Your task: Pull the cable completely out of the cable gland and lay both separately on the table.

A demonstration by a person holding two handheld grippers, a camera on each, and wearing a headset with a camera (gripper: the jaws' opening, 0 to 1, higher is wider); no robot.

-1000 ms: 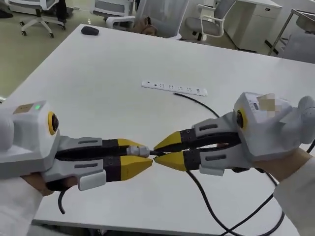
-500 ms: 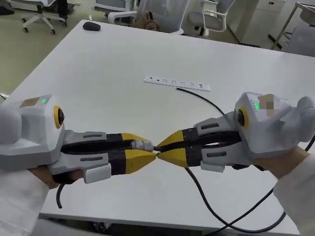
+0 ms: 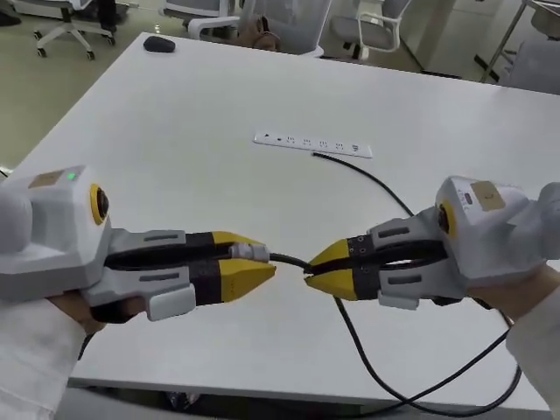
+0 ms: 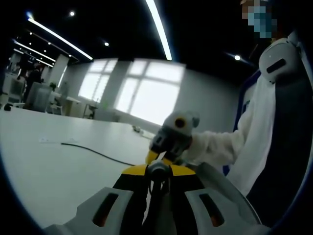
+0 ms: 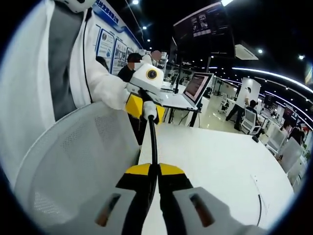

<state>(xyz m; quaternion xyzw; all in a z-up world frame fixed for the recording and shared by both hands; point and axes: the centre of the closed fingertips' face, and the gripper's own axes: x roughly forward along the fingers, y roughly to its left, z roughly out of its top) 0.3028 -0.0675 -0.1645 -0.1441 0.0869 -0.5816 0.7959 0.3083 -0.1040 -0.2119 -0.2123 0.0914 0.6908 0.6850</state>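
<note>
Left gripper: jaws closed down on the cable gland, small grey fitting pinched near the yellow tips, held in the air above the white table

Right gripper: jaws pinched nearly together on the black cable, gripping it just beside the gland's outlet. Tips of the two grippers face each other, close but apart, with a short bare run of cable between them

Cable end goes into the gland, so the two are not separated. Neither lies on the table

Right gripper view: cable runs straight out from between the shut yellow tips to the gland in the left gripper

Left gripper view: gland sits between the jaws, right gripper just beyond it

Behind the right gripper the cable drops to the table and loops along the near edge toward the right

Power strip lies mid-table with a black lead heading toward the right gripper; can't tell if it's the same cable. Mouse at the far corner
</note>
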